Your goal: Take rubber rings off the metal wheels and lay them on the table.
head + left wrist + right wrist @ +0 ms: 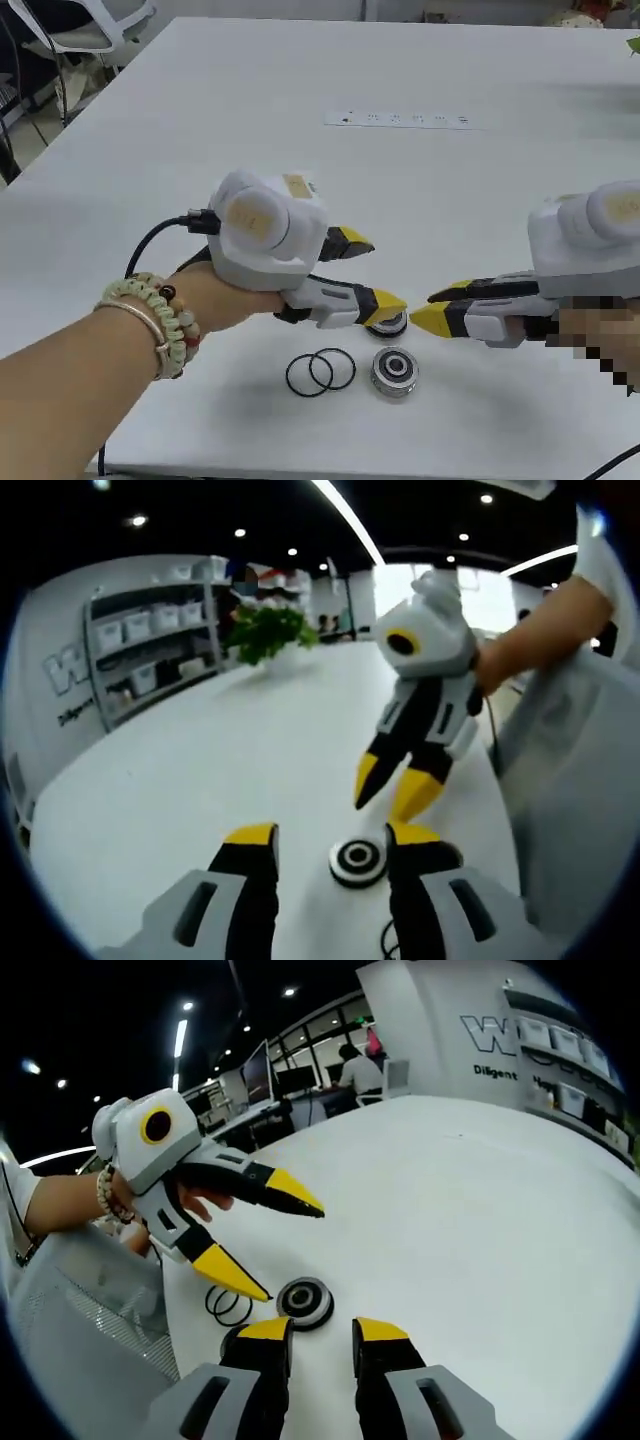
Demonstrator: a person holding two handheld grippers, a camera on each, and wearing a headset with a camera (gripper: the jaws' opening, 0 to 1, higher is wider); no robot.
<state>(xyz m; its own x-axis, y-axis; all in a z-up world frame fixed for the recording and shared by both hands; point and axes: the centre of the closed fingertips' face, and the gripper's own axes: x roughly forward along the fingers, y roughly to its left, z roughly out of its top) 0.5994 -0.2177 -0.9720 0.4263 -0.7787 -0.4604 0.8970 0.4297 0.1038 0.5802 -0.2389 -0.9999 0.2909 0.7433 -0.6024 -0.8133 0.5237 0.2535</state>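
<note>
task looks abt halfway. two black rubber rings [320,372] already lie flat on the white table [200,140], overlapping each other, near the front edge. just beside them, on the person's right, sits the near wheel [395,371], flat on its face, bright metal w/ bare grooves, so that one reads as stripped. the second wheel [390,324] sits a little further back, partly hidden in the head view behind the lower jaw of the left gripper [375,272]. in the left gripper view this second wheel [358,861] shows a dark outer band round a pale face, prob. rubber not yet pulled, tho too small to say how many rings. left gripper: jaws spread wide, holding nothing, the second wheel lying between them & nearer one jaw; contact can't be told. the right gripper [435,308] comes in from the person's right, tips aimed at the same wheel, near it but apart. in the right gripper view its jaws stand only a little apart w/ a narrow gap, nothing pinched. what's left, judging from this: steady the second wheel w/ one gripper, hook the band w/ the other, peel it off, lay it by the other rings. risk: the wheel is loose on a smooth top & could skid or tip if nipped off-centre.
</note>
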